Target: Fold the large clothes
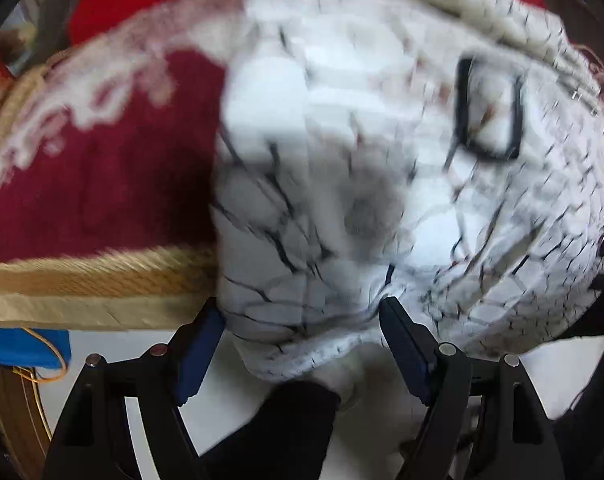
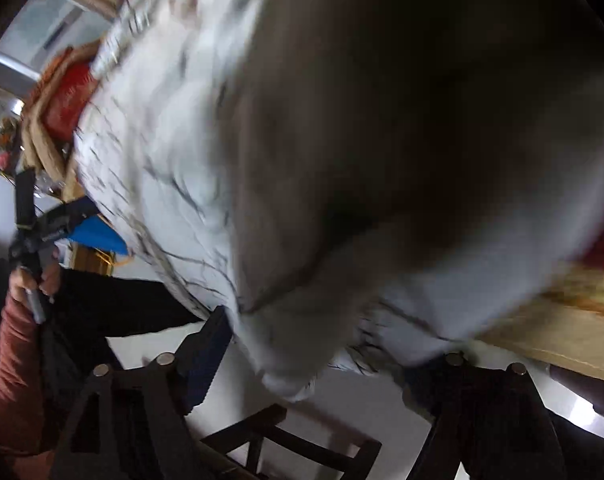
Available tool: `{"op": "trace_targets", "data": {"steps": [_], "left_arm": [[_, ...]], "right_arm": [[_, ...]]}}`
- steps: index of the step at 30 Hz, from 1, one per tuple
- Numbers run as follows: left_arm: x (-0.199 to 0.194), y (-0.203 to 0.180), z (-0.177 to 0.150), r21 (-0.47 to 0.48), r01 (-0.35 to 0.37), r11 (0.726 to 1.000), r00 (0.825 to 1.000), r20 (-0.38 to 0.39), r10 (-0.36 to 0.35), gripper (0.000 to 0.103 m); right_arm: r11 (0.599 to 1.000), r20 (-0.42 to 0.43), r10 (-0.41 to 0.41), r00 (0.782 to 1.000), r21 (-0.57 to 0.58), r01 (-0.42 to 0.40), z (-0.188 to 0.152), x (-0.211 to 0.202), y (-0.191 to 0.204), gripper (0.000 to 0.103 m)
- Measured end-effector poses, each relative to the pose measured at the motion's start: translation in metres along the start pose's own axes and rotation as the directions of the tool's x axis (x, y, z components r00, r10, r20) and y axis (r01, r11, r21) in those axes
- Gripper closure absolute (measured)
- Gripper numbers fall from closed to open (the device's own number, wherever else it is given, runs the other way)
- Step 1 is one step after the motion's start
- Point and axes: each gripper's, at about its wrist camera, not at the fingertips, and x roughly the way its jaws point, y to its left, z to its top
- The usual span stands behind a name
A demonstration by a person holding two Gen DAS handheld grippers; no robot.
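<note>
Hanging off the red cloth (image 1: 102,200), the white garment (image 1: 381,200) is bulging between both spread, unclamped grippers (image 1: 302,344) (image 2: 321,364); closing late risks it sliding floorward.

A red cloth (image 1: 114,184) with a gold fringed border is covering the table. A pale floor (image 2: 353,408) is showing below, with a dark wooden chair (image 2: 286,444) standing on it. Daylight is coming through a window (image 2: 50,28) at upper left.

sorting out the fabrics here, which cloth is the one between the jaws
The white garment with thin black lines, bunched between the open jaws; the red cloth with gold trim lies flat beside it.
</note>
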Motion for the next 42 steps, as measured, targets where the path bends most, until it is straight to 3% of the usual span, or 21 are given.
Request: {"op": "trace_targets", "data": {"steps": [4, 6, 7, 8, 9, 10, 12, 14, 21, 23, 25, 29, 30, 33, 36, 37, 39, 40, 42], "left_arm": [[0.011, 0.002, -0.004, 0.004, 0.043, 0.999, 0.999, -0.030, -0.043, 0.024], [0.010, 0.000, -0.007, 0.017, 0.080, 0.997, 0.997, -0.019, -0.080, 0.041], [0.009, 0.000, -0.008, 0.018, 0.101, 0.995, 0.995, -0.019, -0.100, 0.061], [0.010, -0.001, -0.009, 0.015, 0.115, 0.993, 0.993, -0.023, -0.115, 0.074], [0.009, 0.000, -0.010, 0.011, 0.131, 0.991, 0.991, -0.022, -0.131, 0.080], [0.007, 0.000, -0.011, 0.009, 0.153, 0.988, 0.988, -0.017, -0.153, 0.092], [-0.002, -0.005, -0.015, 0.012, 0.206, 0.979, 0.979, 0.000, -0.206, 0.094], [-0.016, -0.009, -0.019, 0.036, 0.267, 0.963, 0.963, 0.024, -0.268, 0.095], [-0.083, -0.004, -0.029, 0.059, 0.448, 0.892, 0.878, 0.159, -0.452, 0.097], [-0.106, 0.003, -0.024, 0.061, 0.491, 0.869, 0.845, 0.208, -0.492, 0.097], [-0.129, 0.015, -0.006, 0.064, 0.538, 0.841, 0.804, 0.261, -0.534, 0.097], [-0.171, 0.017, 0.032, 0.055, 0.586, 0.808, 0.748, 0.346, -0.566, 0.097], [-0.178, 0.017, 0.040, 0.054, 0.586, 0.809, 0.744, 0.360, -0.563, 0.097], [-0.189, 0.022, 0.085, 0.021, 0.573, 0.820, 0.746, 0.402, -0.531, 0.097], [-0.178, 0.029, 0.119, -0.028, 0.498, 0.867, 0.797, 0.408, -0.445, 0.097], [-0.165, 0.029, 0.127, -0.049, 0.464, 0.884, 0.825, 0.386, -0.412, 0.097], [-0.132, 0.028, 0.133, -0.111, 0.374, 0.921, 0.887, 0.333, -0.320, 0.096], [-0.116, 0.025, 0.134, -0.130, 0.350, 0.928, 0.905, 0.301, -0.300, 0.096], [-0.088, 0.025, 0.128, -0.177, 0.334, 0.926, 0.925, 0.248, -0.287, 0.091]], "right_arm": [[0.999, 0.054, -0.029, 0.998, 0.021, 0.028, 0.004, 0.015, -0.002, 0.020], [0.999, 0.082, -0.034, 0.996, 0.003, 0.034, 0.003, 0.015, -0.002, 0.021], [1.000, 0.086, -0.031, 0.996, 0.003, 0.031, 0.002, 0.013, -0.003, 0.025], [1.000, 0.085, -0.015, 0.996, -0.005, 0.015, 0.001, 0.010, -0.001, 0.040], [1.000, 0.087, -0.006, 0.996, -0.023, 0.008, 0.000, 0.006, 0.003, 0.059], [0.998, 0.096, -0.007, 0.995, -0.054, 0.012, -0.001, 0.001, 0.010, 0.069], [0.994, 0.136, -0.007, 0.991, -0.106, 0.022, -0.007, -0.015, 0.026, 0.076], [0.994, 0.174, 0.053, 0.983, -0.100, -0.036, -0.011, -0.033, 0.034, 0.081], [0.974, 0.317, 0.195, 0.928, -0.172, -0.146, -0.006, -0.106, 0.052, 0.087], [0.966, 0.360, 0.229, 0.904, -0.199, -0.166, 0.005, -0.127, 0.058, 0.087], [0.957, 0.397, 0.261, 0.880, -0.224, -0.182, 0.022, -0.144, 0.066, 0.087], [0.948, 0.474, 0.298, 0.829, -0.251, -0.197, 0.063, -0.171, 0.083, 0.087], [0.948, 0.488, 0.296, 0.821, -0.253, -0.191, 0.056, -0.176, 0.114, 0.087], [0.957, 0.537, 0.277, 0.797, -0.232, -0.177, 0.093, -0.190, 0.123, 0.087], [0.973, 0.592, 0.232, 0.772, -0.161, -0.168, 0.139, -0.205, 0.107, 0.087], [0.979, 0.604, 0.203, 0.771, -0.123, -0.162, 0.157, -0.206, 0.097, 0.087], [0.987, 0.596, 0.144, 0.790, -0.031, -0.157, 0.181, -0.196, 0.073, 0.087], [0.988, 0.571, 0.121, 0.812, 0.013, -0.157, 0.190, -0.184, 0.058, 0.087], [0.981, 0.526, 0.083, 0.846, 0.104, -0.161, 0.202, -0.160, 0.040, 0.086]]}}
